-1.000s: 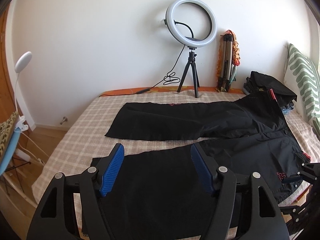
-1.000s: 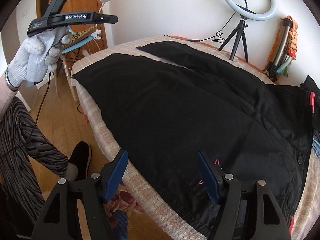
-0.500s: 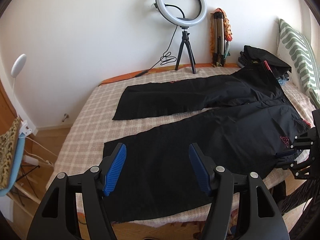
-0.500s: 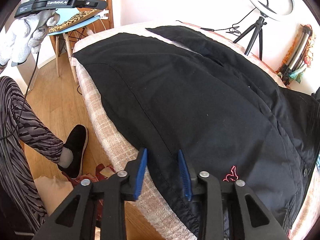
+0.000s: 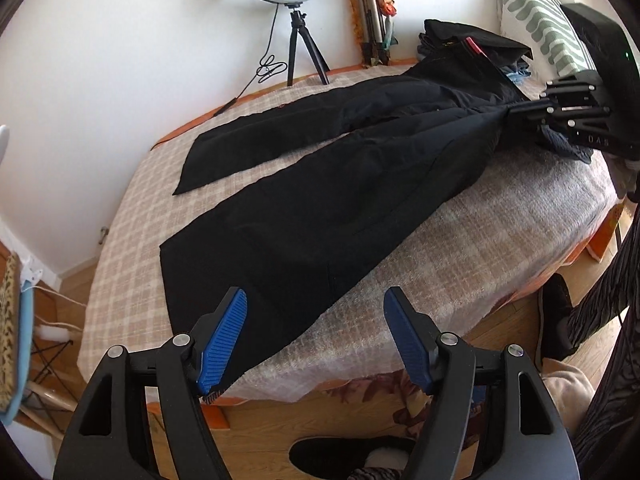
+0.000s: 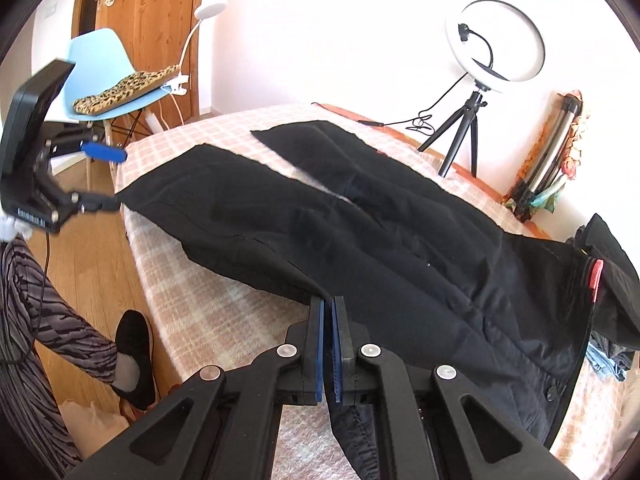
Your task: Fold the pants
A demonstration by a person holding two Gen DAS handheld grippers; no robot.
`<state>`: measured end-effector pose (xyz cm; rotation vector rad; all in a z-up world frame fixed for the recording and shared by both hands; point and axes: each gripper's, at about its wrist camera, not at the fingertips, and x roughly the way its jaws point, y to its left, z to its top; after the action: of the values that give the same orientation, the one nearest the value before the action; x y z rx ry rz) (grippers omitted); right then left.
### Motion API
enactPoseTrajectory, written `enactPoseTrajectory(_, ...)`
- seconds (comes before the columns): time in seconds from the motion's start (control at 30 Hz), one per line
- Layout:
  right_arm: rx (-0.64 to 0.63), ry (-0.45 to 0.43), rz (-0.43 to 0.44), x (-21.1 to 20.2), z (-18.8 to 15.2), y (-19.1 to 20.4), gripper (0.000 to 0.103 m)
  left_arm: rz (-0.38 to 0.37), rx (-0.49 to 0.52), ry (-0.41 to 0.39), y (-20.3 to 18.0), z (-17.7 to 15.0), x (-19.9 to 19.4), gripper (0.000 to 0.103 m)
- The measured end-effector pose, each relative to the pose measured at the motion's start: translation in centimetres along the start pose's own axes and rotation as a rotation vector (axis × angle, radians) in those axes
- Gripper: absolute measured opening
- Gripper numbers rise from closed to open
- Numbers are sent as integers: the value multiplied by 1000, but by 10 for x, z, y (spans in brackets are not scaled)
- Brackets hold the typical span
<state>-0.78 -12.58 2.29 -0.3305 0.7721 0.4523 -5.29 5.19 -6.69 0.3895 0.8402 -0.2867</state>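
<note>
Black pants (image 5: 328, 184) lie on a bed with a checked cover (image 5: 500, 232), both legs pointing left. My right gripper (image 6: 329, 312) is shut on the near waist edge of the pants (image 6: 400, 256) and holds it lifted over the bed; it also shows in the left wrist view (image 5: 516, 112). My left gripper (image 5: 316, 332) is open, its blue pads at the near leg's hem, with the hem corner by the left pad. In the right wrist view the left gripper (image 6: 108, 176) sits at the hem, jaws apart.
A ring light on a tripod (image 5: 288, 0) and a folded tripod (image 5: 370, 20) stand at the wall. Folded clothes (image 5: 476, 44) and a striped pillow (image 5: 536, 20) lie at the bed's head. A blue chair (image 6: 104, 76) stands left. My foot (image 6: 134, 356) is on the wood floor.
The right gripper closed on the waist edge and lifted it inward over the bed. The left gripper dropped back to the near leg's hem and stayed open.
</note>
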Motion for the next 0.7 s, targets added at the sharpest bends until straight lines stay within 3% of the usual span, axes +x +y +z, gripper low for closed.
enactPoseTrajectory(0.13, 38, -18, 7, -2, 9, -10, 1, 73, 16, 20, -4, 0, 21, 71)
enactPoseTrajectory(0.27, 39, -21, 8, -2, 8, -9, 1, 223, -2, 47, 8, -3, 43, 70)
enactPoseTrajectory(0.3, 40, -21, 8, -2, 8, -9, 1, 219, -38, 56, 15, -4, 48, 59)
enactPoseTrajectory(0.37, 44, -23, 9, -2, 6, -9, 1, 177, -142, 76, 33, -5, 55, 16)
enactPoseTrajectory(0.53, 44, -44, -18, -4, 4, -7, 0, 111, -399, -13, 65, 0, 53, 5)
enactPoseTrajectory(0.7, 63, -89, -80, -9, 15, -12, 0, 120, -452, -129, 76, 34, 40, 3)
